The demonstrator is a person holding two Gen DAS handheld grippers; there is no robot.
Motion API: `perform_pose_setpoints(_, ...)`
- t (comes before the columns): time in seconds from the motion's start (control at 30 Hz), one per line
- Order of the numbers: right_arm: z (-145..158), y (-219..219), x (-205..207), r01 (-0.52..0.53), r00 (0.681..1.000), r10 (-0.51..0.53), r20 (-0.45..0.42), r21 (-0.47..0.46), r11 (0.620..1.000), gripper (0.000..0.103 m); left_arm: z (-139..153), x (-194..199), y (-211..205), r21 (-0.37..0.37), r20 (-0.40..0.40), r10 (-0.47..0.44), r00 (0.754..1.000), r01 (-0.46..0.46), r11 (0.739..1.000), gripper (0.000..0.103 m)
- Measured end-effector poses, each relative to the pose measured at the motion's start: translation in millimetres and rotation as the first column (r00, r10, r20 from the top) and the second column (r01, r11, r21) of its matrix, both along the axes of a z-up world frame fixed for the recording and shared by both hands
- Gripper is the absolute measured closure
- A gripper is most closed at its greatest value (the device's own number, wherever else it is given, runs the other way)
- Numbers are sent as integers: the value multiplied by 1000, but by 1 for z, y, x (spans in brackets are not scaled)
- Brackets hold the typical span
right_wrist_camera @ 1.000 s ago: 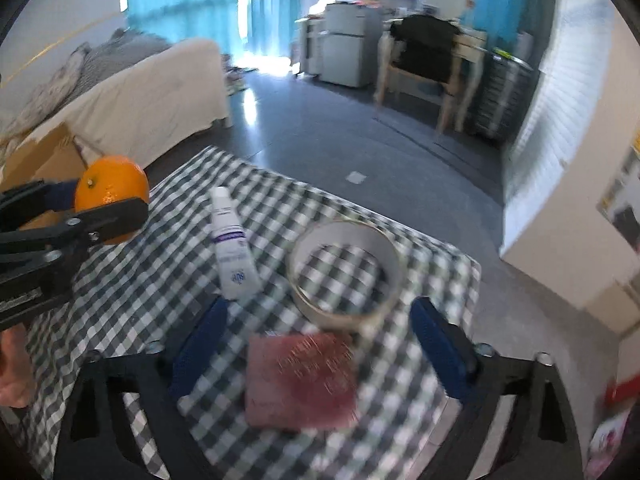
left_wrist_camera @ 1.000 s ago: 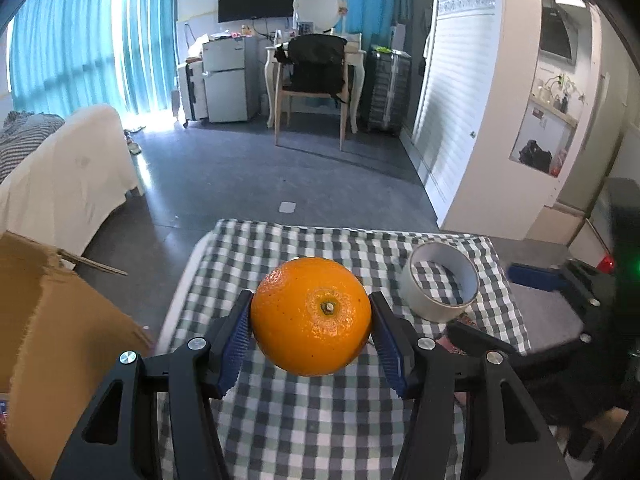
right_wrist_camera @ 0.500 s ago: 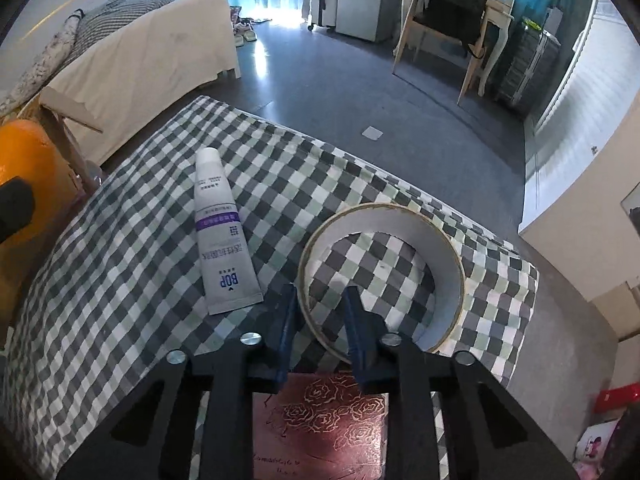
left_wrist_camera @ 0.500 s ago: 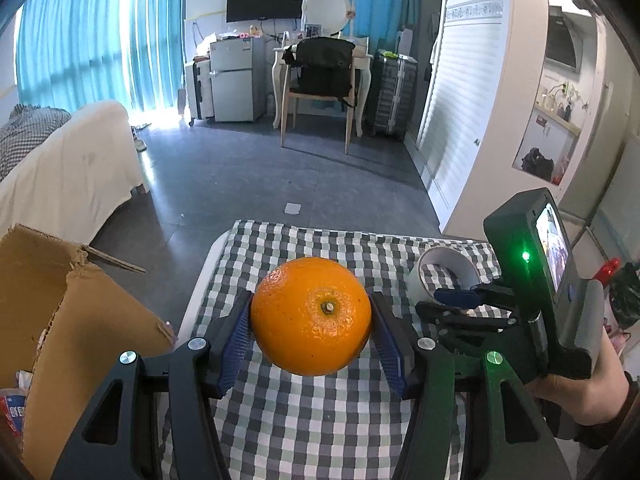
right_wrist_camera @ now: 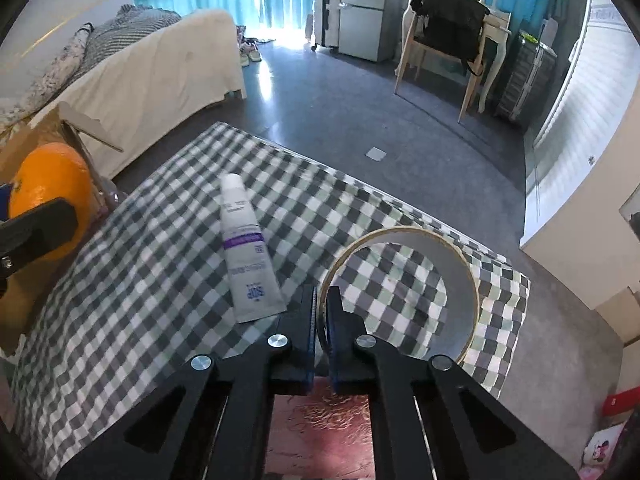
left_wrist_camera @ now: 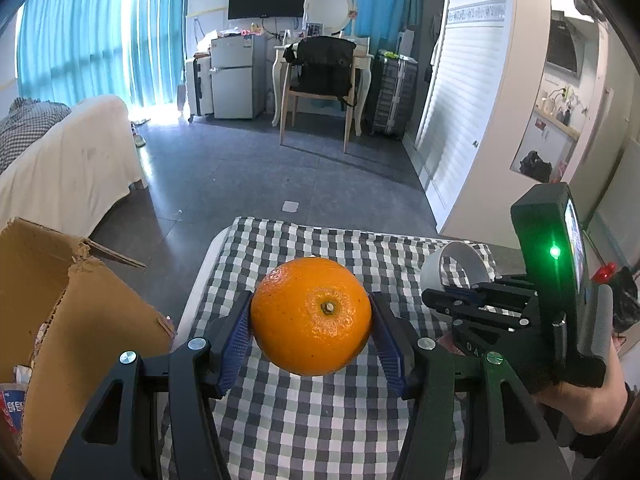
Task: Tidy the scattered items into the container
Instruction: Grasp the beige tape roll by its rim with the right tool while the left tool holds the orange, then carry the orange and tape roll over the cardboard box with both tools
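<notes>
My left gripper [left_wrist_camera: 311,334] is shut on an orange [left_wrist_camera: 311,316] and holds it above the checkered table [left_wrist_camera: 304,424], right of the open cardboard box [left_wrist_camera: 60,308]. The orange also shows at the left edge of the right wrist view [right_wrist_camera: 50,192]. My right gripper [right_wrist_camera: 321,304] is shut on the near rim of a tape roll [right_wrist_camera: 456,272], which is tilted up off the cloth; the roll also shows in the left wrist view [left_wrist_camera: 456,268]. A white tube [right_wrist_camera: 246,248] lies on the cloth left of the roll. A dark red patterned square [right_wrist_camera: 320,432] lies under my right gripper.
The table's far edge drops to a grey floor [left_wrist_camera: 280,168]. A sofa with a white cover [right_wrist_camera: 152,72] stands beyond the box. A chair [left_wrist_camera: 320,88], a small fridge [left_wrist_camera: 236,76] and a suitcase [left_wrist_camera: 390,96] stand at the far wall.
My right gripper closed on the tape roll's rim and tipped the roll up off the cloth. My left gripper still holds the orange and has risen slightly.
</notes>
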State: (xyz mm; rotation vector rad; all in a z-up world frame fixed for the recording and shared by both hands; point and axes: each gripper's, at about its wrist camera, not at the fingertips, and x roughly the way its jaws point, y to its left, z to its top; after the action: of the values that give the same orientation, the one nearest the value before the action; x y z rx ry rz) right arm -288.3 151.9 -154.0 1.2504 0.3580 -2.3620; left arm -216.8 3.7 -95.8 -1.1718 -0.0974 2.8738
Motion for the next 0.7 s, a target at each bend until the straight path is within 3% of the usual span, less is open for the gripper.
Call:
perform_pose_setpoints(0.33,33,-16,41,-12,997,11,-74,-13,1000,99,25,26,-3,-4,-38,5,999,-6,1000,45)
perform_pose_setpoints(0.7,89,-39,112,-41,987,36,-154,-28,999,99,75,93,-32,-9,-101,49,994,-50,999,45)
